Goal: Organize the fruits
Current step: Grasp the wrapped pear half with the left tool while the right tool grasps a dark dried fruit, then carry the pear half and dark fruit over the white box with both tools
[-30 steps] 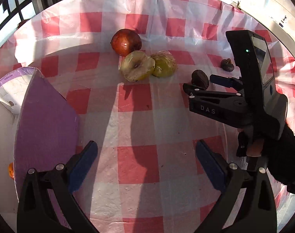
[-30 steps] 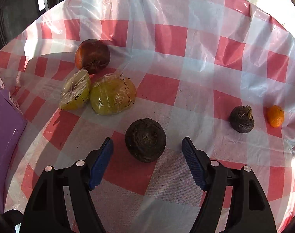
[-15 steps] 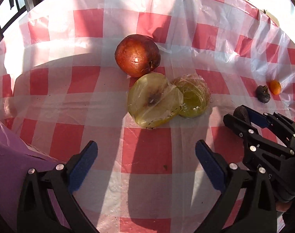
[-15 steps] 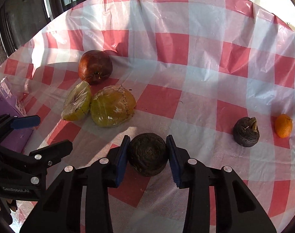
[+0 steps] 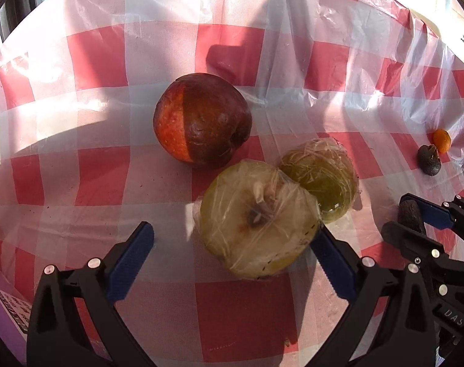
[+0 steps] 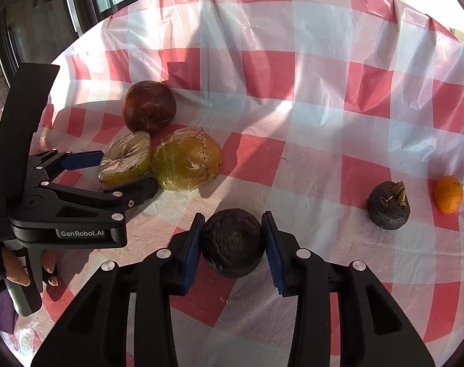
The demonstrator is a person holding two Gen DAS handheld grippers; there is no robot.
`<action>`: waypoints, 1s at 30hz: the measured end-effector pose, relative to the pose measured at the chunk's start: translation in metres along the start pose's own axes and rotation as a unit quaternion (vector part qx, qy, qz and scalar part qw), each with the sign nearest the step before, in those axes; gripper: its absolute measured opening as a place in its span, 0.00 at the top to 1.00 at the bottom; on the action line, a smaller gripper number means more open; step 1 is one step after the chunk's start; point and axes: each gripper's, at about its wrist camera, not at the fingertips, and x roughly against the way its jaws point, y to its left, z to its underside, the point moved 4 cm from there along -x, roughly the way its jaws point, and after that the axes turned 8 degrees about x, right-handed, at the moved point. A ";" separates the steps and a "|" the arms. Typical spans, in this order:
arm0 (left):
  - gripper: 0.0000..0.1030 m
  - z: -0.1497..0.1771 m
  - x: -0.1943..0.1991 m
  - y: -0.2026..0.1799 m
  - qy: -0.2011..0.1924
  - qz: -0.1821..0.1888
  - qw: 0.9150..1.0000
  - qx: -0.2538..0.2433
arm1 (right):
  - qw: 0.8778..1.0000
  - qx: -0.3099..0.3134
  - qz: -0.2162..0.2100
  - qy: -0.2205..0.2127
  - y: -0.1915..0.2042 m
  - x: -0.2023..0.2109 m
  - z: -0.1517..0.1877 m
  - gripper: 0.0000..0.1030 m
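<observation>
Fruits are spread over the checked table (image 6: 320, 70). Nearest, a dark round fruit (image 6: 232, 241) sits clamped in the right gripper (image 6: 233, 244), jaws closed on both its sides. The left gripper (image 5: 232, 263) has its jaws wide open around a wrapped cut half (image 5: 256, 220), not squeezing it. Just behind: another wrapped half (image 5: 323, 177) and a red apple (image 5: 201, 122). Toward the far right edge, a small dark fruit (image 6: 387, 206) beside a tiny orange one (image 6: 448, 194).
</observation>
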 end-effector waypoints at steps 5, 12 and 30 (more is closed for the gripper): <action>0.10 -0.011 -0.005 0.002 -0.013 0.006 1.000 0.002 | 1.000 0.002 0.003 0.001 0.000 0.001 0.000 0.63; 0.42 -0.016 0.004 -0.005 -0.012 0.025 1.000 -0.007 | 1.000 0.013 0.015 0.004 0.003 -0.001 -0.001 0.63; 0.42 0.123 0.123 -0.045 0.037 0.076 0.996 -0.036 | 0.996 -0.055 0.065 0.038 0.009 0.061 0.059 0.63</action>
